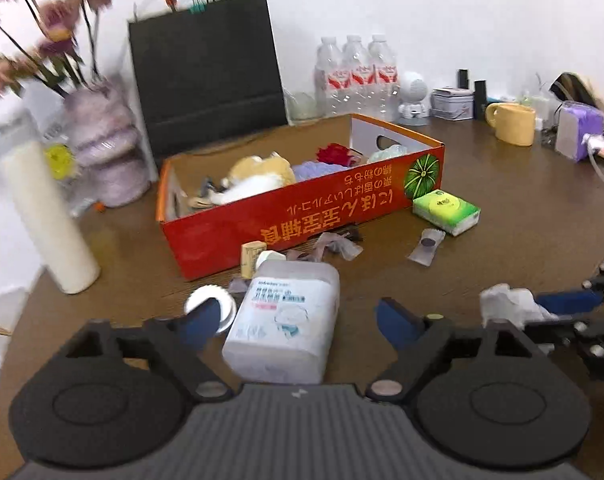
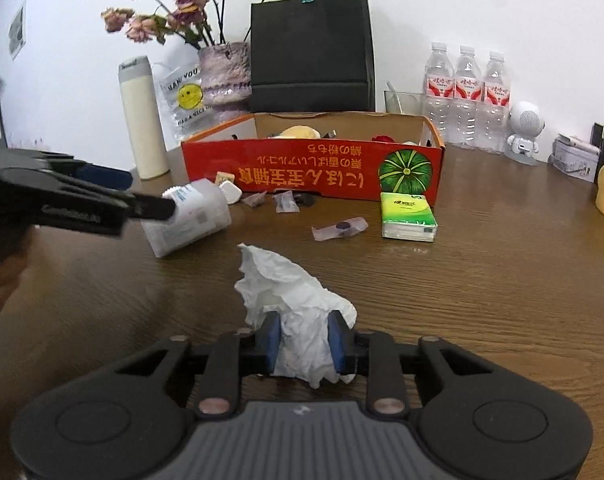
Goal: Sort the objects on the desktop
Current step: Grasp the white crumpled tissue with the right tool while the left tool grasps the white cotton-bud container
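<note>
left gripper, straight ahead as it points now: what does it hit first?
Most likely the white plastic bottle lying on its side: it already sits between the open fingers of the left gripper. Beyond it is the red box. Depth is approximate.

Bare table (image 2: 481, 280) on your right gives you a clear lane. Ahead, the red box (image 2: 313, 168) walls off the back, with wrappers (image 2: 339, 228) and a tissue pack (image 2: 407, 216) littering its front; the jar (image 1: 286, 320) lies left.
</note>
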